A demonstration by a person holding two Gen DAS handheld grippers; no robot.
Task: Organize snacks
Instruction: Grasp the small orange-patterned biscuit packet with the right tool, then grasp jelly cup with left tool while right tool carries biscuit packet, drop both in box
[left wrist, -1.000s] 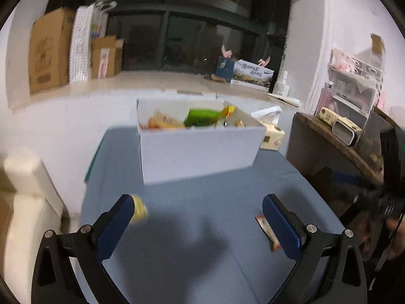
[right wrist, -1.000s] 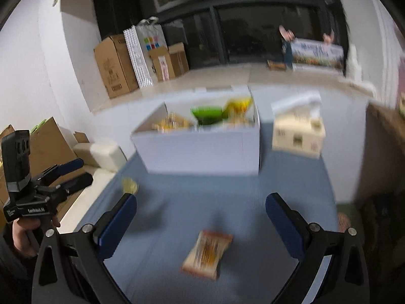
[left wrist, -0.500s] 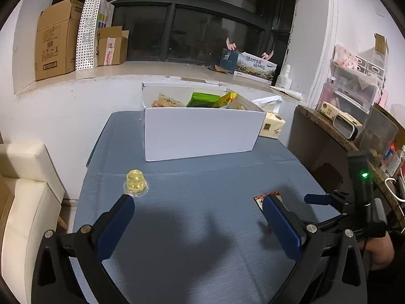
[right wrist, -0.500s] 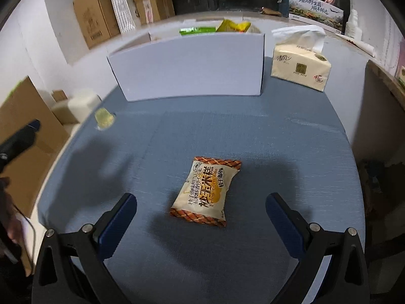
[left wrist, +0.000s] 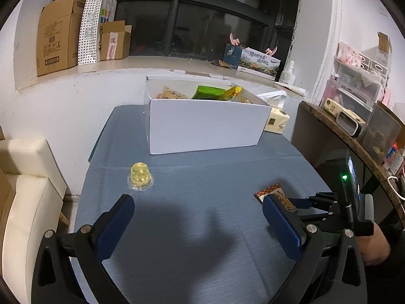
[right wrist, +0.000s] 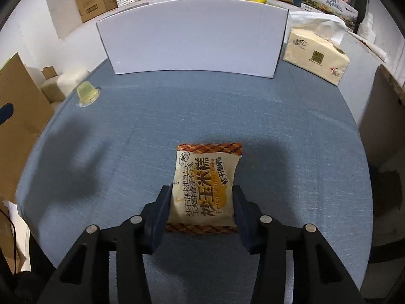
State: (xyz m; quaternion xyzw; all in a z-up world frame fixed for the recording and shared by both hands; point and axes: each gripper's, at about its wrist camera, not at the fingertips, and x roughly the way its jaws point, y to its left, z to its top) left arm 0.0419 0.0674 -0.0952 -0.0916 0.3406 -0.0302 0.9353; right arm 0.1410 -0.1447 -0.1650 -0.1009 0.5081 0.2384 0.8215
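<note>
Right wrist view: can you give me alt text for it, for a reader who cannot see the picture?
The right gripper has just been closing on a snack packet lying on a blue table, its pads against the packet's two sides. Behind stand a white box, a jelly cup to its left and a tissue pack to its right.

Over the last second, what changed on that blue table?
The right tool dropped onto the rice cake packet and its jaws have just been closing; they now squeeze its sides. The left tool, jelly cup and white box stayed put.
</note>
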